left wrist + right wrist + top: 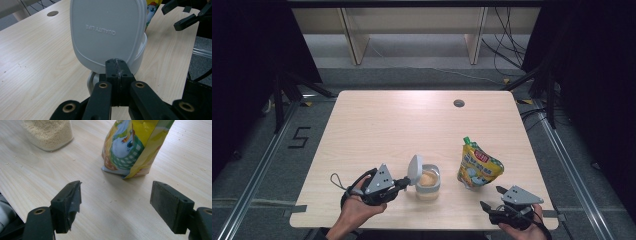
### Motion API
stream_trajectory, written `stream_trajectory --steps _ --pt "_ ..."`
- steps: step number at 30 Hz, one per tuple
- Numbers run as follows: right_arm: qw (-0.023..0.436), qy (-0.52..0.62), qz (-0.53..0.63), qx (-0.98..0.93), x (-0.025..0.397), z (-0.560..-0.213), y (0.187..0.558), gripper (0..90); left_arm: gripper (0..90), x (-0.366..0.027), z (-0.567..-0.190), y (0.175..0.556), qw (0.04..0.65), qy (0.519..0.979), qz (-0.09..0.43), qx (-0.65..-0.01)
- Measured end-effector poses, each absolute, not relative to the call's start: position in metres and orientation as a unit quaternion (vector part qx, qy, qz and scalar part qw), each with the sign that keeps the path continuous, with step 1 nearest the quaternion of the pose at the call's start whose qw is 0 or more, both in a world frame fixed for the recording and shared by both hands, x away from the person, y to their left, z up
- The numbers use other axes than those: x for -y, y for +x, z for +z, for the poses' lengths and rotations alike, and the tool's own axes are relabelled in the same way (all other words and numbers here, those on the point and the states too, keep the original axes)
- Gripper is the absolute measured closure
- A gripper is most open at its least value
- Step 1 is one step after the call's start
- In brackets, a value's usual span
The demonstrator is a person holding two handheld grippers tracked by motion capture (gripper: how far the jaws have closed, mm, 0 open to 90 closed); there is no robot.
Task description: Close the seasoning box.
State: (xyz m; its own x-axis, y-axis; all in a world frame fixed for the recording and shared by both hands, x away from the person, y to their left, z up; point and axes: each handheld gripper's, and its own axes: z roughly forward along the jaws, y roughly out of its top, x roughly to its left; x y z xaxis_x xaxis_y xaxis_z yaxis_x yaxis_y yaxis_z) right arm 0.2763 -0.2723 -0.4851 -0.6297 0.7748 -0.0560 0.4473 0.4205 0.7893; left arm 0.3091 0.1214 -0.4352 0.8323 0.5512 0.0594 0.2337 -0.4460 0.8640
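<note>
**Q:** While the lid is gripped, where exactly does it sit?

**A:** The white lid [414, 169] stands tilted up on its edge at the left rim of a small clear tub [428, 183], near the front of the worktop [377, 120]. The left hand-held gripper [405, 182] has its jaws closed on the lid's lower edge. In the left gripper view the lid [107, 30] faces the camera, with raised lettering that appears upside down.

**Q:** What is in the tub?

**A:** Pale, fine grains. In the right gripper view the tub [48, 133] is seen at the top left, filled with them.

**Q:** And what is around it?

**A:** Just to the right of the tub stands a yellow pouch [478, 166] with a green spout at the top; in the right gripper view the pouch [132, 145] carries a cartoon picture. The right hand-held gripper [493, 197] rests at the front right edge of the worktop, near the pouch but apart from it, jaws spread wide and holding nothing. A small round hole [458, 103] sits near the worktop's far edge.
</note>
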Motion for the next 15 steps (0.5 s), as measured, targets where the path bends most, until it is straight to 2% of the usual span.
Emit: stream_trajectory --steps 15 --pt "0.212 0.387 0.386 -0.81 0.2711 -0.485 0.2744 25.8 88.2 -0.1137 -0.4249 0.3074 0.482 0.831 0.165 -0.224"
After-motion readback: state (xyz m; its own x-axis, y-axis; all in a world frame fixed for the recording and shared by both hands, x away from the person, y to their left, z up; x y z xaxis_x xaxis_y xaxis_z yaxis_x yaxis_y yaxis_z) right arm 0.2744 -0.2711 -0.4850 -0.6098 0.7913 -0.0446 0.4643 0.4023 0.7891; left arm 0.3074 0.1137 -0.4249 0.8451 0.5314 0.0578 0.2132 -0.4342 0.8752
